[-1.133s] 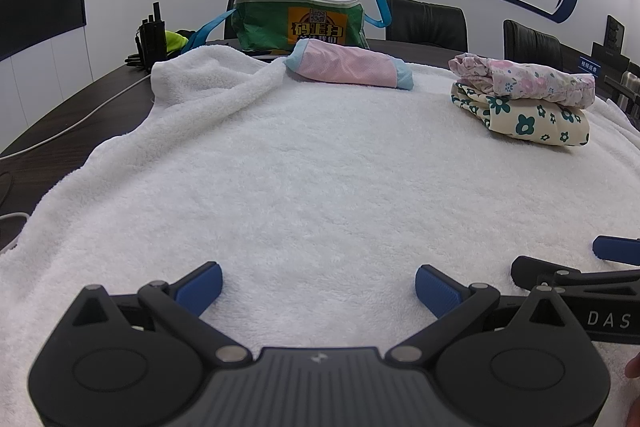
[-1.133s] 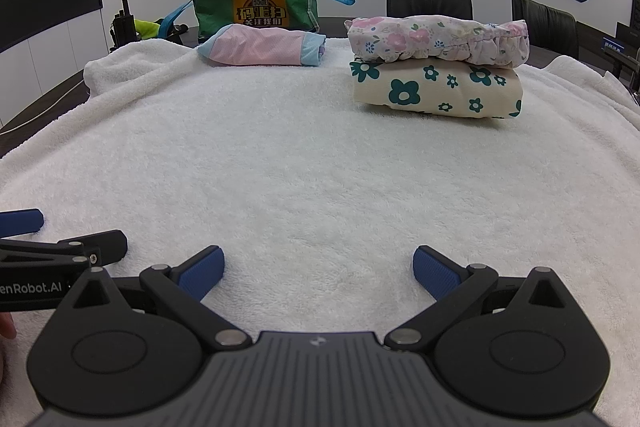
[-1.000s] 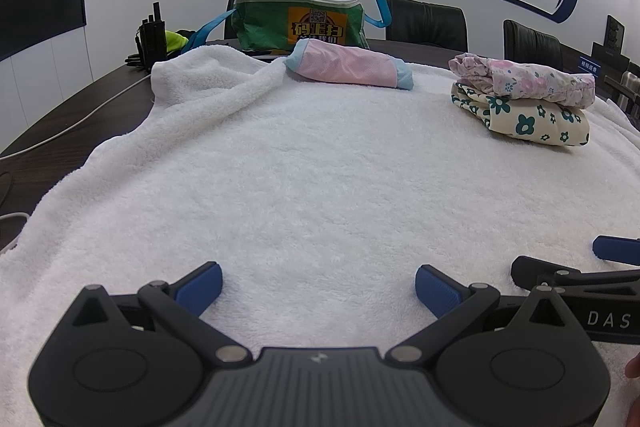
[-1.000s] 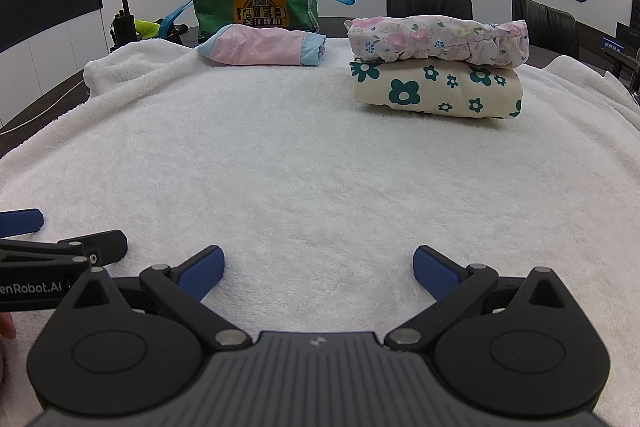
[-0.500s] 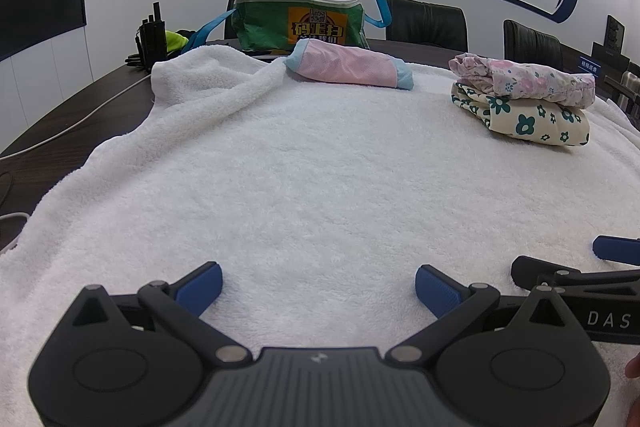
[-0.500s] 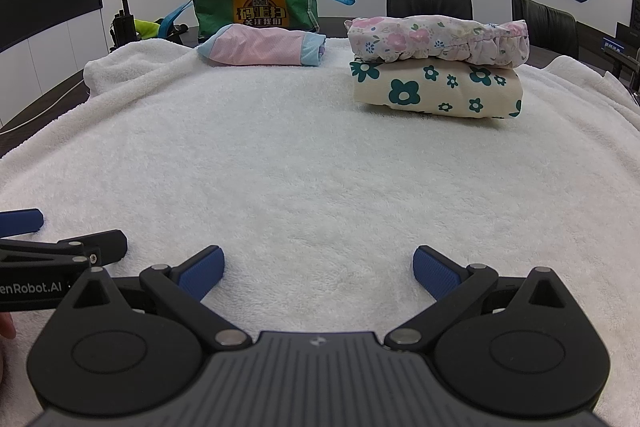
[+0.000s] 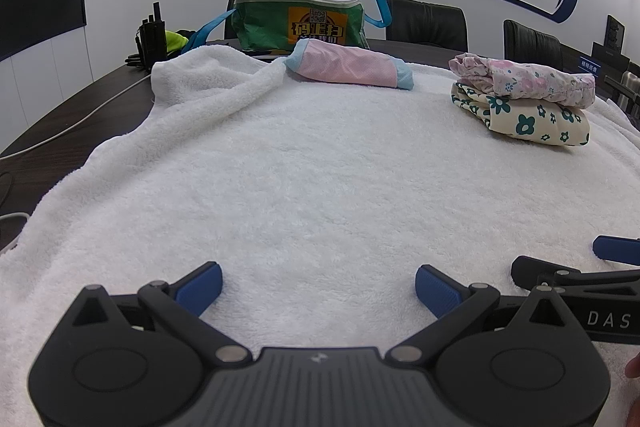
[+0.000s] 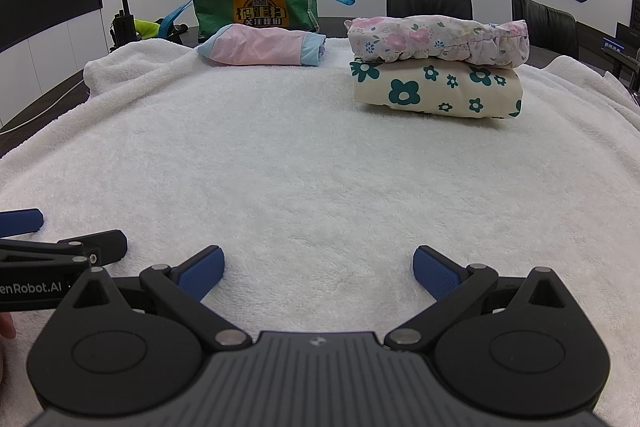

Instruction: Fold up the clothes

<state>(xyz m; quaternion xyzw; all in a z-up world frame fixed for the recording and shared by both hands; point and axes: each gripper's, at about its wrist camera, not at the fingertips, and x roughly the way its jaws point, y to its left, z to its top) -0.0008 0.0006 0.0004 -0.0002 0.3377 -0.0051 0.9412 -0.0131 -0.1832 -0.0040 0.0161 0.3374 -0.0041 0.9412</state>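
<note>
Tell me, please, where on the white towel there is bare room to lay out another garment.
The white towel is bare from both open grippers, left gripper and right gripper, up to the far clothes. The far edge is crowded: pink folded garment, floral stack, green bag behind.

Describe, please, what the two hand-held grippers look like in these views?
Both look alike: the left hand-held gripper and right hand-held gripper have matte black ribbed bodies, round pivot discs, silver pins and textured blue finger pads. White side lettering reads "DAS" on the right one, "enRobot.AI" on the left.
</note>
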